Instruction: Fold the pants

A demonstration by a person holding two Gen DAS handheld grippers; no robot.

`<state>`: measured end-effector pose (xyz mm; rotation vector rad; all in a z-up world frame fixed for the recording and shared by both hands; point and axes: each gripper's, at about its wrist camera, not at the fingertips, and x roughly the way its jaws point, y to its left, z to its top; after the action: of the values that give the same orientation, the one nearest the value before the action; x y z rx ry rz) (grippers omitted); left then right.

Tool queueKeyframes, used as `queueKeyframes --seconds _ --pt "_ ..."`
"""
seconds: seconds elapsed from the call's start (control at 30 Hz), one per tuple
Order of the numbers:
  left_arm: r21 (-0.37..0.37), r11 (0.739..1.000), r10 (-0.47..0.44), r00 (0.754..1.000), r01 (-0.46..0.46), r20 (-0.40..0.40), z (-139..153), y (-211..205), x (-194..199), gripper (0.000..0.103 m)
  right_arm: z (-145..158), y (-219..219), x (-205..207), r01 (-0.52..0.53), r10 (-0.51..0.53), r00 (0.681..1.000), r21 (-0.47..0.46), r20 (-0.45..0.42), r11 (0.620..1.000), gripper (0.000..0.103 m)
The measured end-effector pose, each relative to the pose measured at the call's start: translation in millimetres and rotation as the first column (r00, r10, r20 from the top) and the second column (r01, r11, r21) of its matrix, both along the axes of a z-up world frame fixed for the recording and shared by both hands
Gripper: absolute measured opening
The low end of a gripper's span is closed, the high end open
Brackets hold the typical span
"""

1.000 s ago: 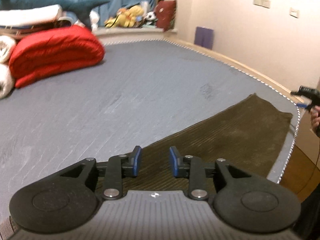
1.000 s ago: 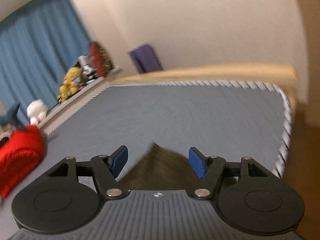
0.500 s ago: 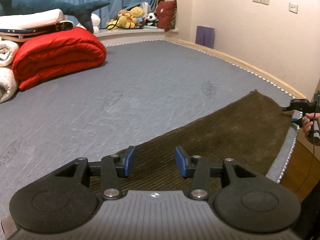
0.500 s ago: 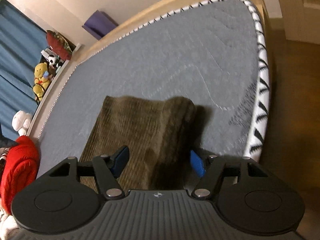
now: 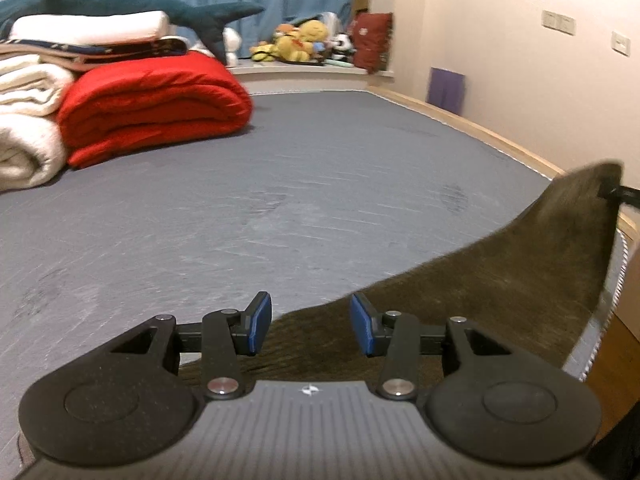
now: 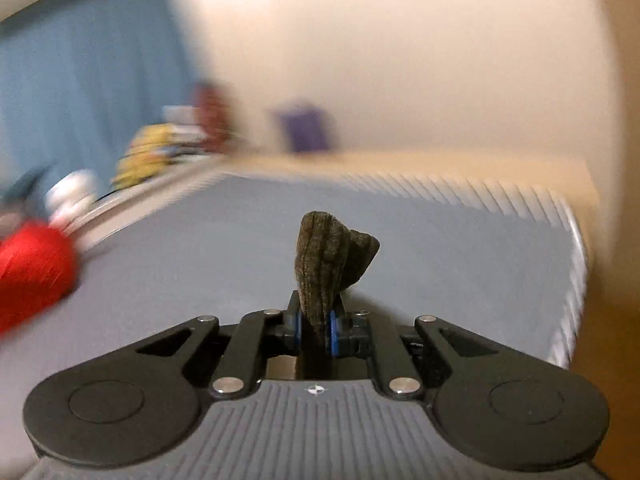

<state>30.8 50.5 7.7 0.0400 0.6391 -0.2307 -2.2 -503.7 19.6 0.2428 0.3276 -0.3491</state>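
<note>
The dark olive corduroy pants (image 5: 500,284) lie along the near right edge of the grey bed (image 5: 280,200). Their far end is lifted off the bed at the right. My left gripper (image 5: 311,326) is open and empty, low over the near end of the pants. My right gripper (image 6: 316,330) is shut on the end of the pants (image 6: 328,256), and a bunch of cloth sticks up between its blue pads. The right wrist view is blurred by motion.
A folded red quilt (image 5: 156,104) and white blankets (image 5: 24,120) are stacked at the far left of the bed, with a plush shark (image 5: 120,0) on top. Soft toys (image 5: 304,40) sit on the window sill. The bed's right edge (image 5: 618,264) drops to a wooden floor.
My right gripper has shut on the far end of the pants and lifted it off the bed. My left gripper has opened a little wider and stays low over the near end.
</note>
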Motion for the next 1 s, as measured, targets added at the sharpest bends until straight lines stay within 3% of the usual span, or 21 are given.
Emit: queueKeyframes --seconds 0.07,0.17,0.27,0.3,0.33,0.37,0.43,0.47,0.5,0.53,0.57,0.63,0.67,0.73,0.8,0.9,0.93,1.0 --pt "0.003 1.000 0.027 1.000 -0.027 -0.007 -2 9 3 0.049 20 75 -17 -0.171 0.180 0.983 -0.175 0.039 0.970 0.012" --pt "0.006 0.997 0.071 0.997 -0.071 -0.022 -6 24 8 0.049 19 180 -57 -0.416 0.459 0.887 -0.350 0.048 0.839 0.013" --pt "0.001 0.995 0.099 0.994 -0.099 -0.044 -9 36 9 0.049 -11 267 -87 -0.661 0.694 0.715 -0.399 -0.081 0.635 0.014" --pt "0.000 0.995 0.103 0.993 -0.103 -0.051 -10 39 10 0.049 -26 290 -93 -0.742 0.754 0.639 -0.380 -0.150 0.553 0.014" --pt "-0.002 0.994 0.105 0.993 -0.105 -0.061 -11 42 10 0.054 -46 314 -100 -0.822 0.803 0.542 -0.351 -0.247 0.448 0.015" --pt "-0.004 0.994 0.104 0.992 -0.105 -0.070 -13 43 10 0.060 -63 331 -108 -0.869 0.820 0.472 -0.326 -0.324 0.372 0.015" --pt "-0.005 0.995 0.098 0.991 -0.099 -0.089 -16 47 10 0.064 -95 356 -118 -0.935 0.811 0.347 -0.242 -0.471 0.259 0.017" --pt "-0.006 0.995 0.095 0.991 -0.096 -0.097 -18 48 9 0.065 -102 362 -123 -0.940 0.799 0.332 -0.251 -0.502 0.233 0.020" --pt "-0.012 0.996 0.089 0.990 -0.091 -0.107 -20 49 9 0.065 -102 363 -129 -0.928 0.797 0.349 -0.300 -0.493 0.220 0.021" --pt "-0.022 0.996 0.080 0.990 -0.083 -0.119 -23 50 10 0.065 -97 363 -126 -0.930 0.804 0.344 -0.295 -0.485 0.220 0.027" --pt "-0.033 0.997 0.071 0.989 -0.076 -0.130 -25 50 10 0.065 -89 358 -121 -0.937 0.824 0.335 -0.249 -0.457 0.243 0.036" --pt "-0.071 0.996 0.045 0.986 -0.057 -0.159 -31 49 15 0.065 -73 345 -105 -0.940 0.871 0.342 -0.122 -0.352 0.320 0.045" --pt "-0.101 0.994 0.027 0.984 -0.045 -0.173 -34 49 18 0.065 -66 337 -98 -0.939 0.891 0.341 -0.055 -0.300 0.340 0.046" --pt "-0.155 0.987 0.016 0.979 -0.048 -0.203 -41 49 23 0.065 -56 317 -83 -0.936 0.927 0.323 0.080 -0.189 0.343 0.051" --pt "-0.206 0.976 0.014 0.970 -0.066 -0.243 -49 51 33 0.065 -49 308 -79 -0.922 0.932 0.341 0.146 -0.127 0.357 0.054" --pt "-0.282 0.954 0.009 0.947 -0.105 -0.321 -67 52 49 0.065 -53 305 -77 -0.907 0.921 0.370 0.167 -0.124 0.387 0.058" --pt "-0.298 0.949 -0.001 0.941 -0.107 -0.340 -72 51 53 0.065 -58 307 -78 -0.910 0.920 0.365 0.155 -0.140 0.384 0.058" --pt "-0.319 0.942 -0.018 0.931 -0.107 -0.365 -82 48 63 0.065 -68 314 -77 -0.928 0.931 0.315 0.143 -0.186 0.343 0.060"
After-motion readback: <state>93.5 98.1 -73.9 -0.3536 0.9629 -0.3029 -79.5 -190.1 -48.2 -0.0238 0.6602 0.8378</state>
